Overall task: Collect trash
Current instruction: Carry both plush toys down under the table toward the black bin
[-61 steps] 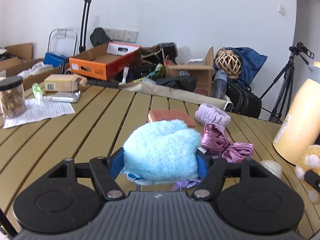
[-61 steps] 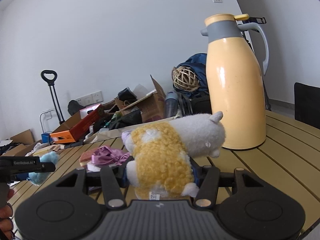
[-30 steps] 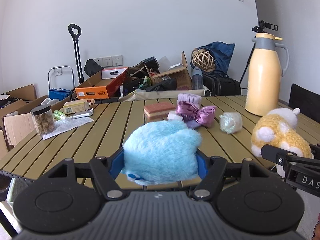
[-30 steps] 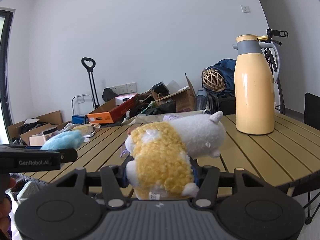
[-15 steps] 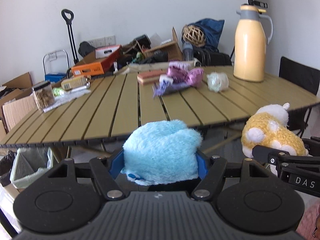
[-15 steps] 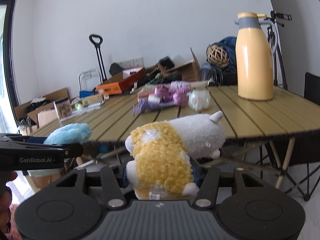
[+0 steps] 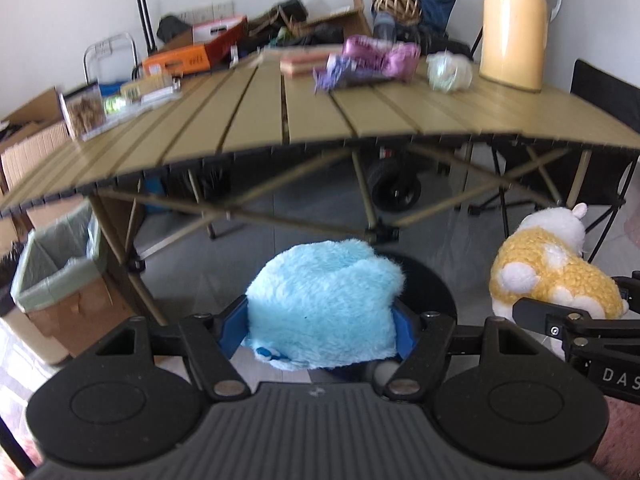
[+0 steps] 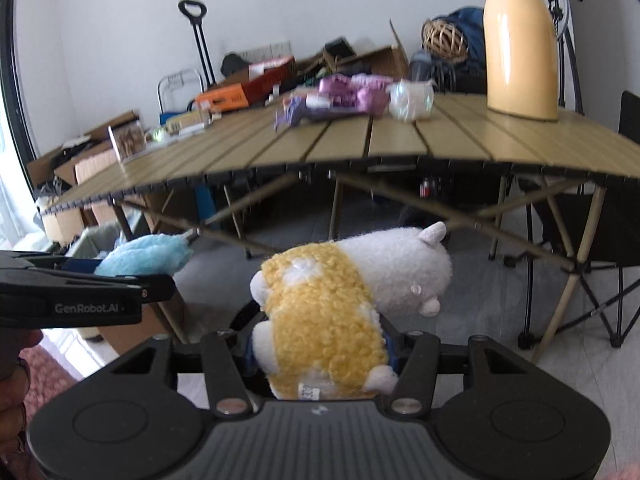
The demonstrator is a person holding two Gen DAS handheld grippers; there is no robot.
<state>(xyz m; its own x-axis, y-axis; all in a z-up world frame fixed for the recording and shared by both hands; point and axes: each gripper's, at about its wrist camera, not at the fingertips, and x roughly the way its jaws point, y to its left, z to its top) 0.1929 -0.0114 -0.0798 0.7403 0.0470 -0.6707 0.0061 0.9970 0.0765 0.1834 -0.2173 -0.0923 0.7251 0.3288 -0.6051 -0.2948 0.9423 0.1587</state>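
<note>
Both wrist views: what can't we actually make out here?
- Bin, left view: contents hidden by its liner; in the right view the left gripper covers it.
- Blue plush, left view: underside hidden behind the gripper body.
- Yellow plush tag, right view: print too small.
- Purple items on the table, both views: motion-blurred.
- Thermos, left view: top cut off.

Cluttered storage-like room: folding table (image 7: 360, 120), cardboard boxes (image 7: 28, 152), hand trolley (image 8: 196, 40), tripod (image 8: 568, 20).
</note>
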